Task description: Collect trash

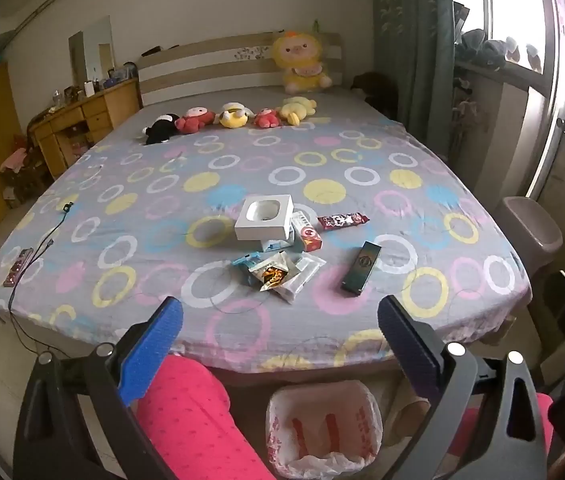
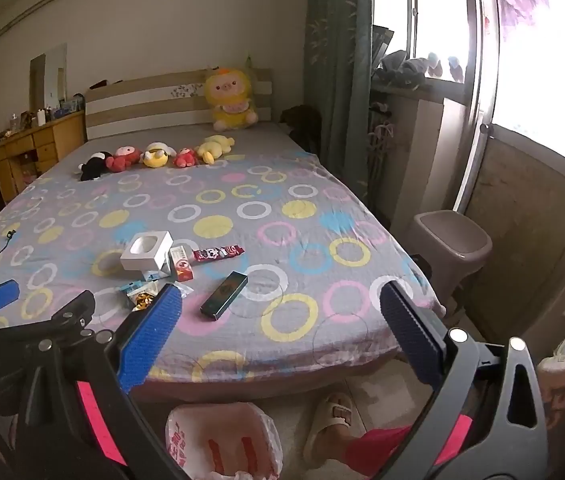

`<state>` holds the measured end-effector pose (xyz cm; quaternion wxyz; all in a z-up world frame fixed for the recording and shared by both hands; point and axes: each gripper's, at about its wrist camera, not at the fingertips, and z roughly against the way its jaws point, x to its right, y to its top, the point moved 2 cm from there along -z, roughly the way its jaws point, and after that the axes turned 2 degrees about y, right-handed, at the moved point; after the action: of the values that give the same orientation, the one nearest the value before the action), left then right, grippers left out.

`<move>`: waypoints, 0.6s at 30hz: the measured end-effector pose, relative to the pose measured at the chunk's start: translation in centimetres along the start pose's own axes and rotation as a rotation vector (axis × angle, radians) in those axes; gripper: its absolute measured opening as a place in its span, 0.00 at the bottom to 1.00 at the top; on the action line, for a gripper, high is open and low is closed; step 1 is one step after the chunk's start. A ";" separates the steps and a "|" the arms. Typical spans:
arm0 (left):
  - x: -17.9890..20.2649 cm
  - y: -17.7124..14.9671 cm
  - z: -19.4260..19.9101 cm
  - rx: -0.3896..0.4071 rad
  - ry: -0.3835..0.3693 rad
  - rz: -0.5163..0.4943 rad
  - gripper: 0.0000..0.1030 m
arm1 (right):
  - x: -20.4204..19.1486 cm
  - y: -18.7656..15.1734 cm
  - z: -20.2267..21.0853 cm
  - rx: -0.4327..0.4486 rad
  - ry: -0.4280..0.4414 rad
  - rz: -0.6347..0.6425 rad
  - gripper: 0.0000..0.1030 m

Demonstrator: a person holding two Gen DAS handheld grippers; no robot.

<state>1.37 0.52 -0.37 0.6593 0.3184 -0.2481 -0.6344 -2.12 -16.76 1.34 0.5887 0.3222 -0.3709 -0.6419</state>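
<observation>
- Two black grippers with blue pads, left gripper [image 1: 280,330] and right gripper [image 2: 282,326]: jaws spread wide, empty, touching nothing.
- Ring-patterned grey bed [image 1: 242,168]: wrappers, white cardboard box [image 1: 264,217].

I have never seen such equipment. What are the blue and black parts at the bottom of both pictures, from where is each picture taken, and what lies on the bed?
There is no robot here. A person holds a two-finger gripper in each hand, and each carries a wide-angle camera looking along its blue-padded fingers. One picture comes from the left gripper, the other from the right gripper. Both are open and hold nothing.

On the circle-patterned bedsheet lies a small pile: a white square cardboard box, a red snack wrapper, a crumpled foil packet and a dark flat rectangular box. Plush toys sit further back. On the floor stands a bin lined with a white plastic bag.
</observation>
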 end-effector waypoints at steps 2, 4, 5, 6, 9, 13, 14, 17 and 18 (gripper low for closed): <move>-0.1 0.0 0.1 0.004 -0.001 0.000 0.93 | -0.1 0.0 0.0 0.000 0.003 0.001 0.95; -0.1 0.0 0.1 -0.001 0.000 0.000 0.93 | 0.1 0.0 0.0 0.001 0.011 -0.002 0.95; -0.2 0.0 0.1 -0.001 -0.001 0.001 0.93 | 0.1 0.0 0.0 0.000 0.013 -0.003 0.95; -0.3 0.1 0.0 0.000 -0.003 0.004 0.93 | 0.1 0.0 0.0 0.001 0.016 -0.002 0.95; -0.2 0.1 0.0 0.004 0.006 -0.002 0.93 | 0.1 0.0 0.0 0.005 0.014 -0.002 0.95; -0.3 0.3 0.1 0.006 0.004 0.002 0.93 | 0.2 0.2 0.1 0.006 0.016 -0.003 0.95; -0.3 0.3 0.1 0.006 0.002 0.002 0.93 | 0.2 0.2 0.1 0.005 0.017 -0.003 0.95; -0.3 0.4 0.4 0.011 0.005 -0.003 0.93 | 0.1 0.2 0.1 0.006 0.016 -0.003 0.95; -0.3 0.4 0.4 0.013 0.004 -0.006 0.93 | 0.1 0.1 0.1 0.005 0.016 -0.003 0.95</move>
<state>1.32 0.78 0.24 0.6560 0.3248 -0.2499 -0.6338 -2.16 -16.83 1.54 0.5900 0.3294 -0.3674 -0.6391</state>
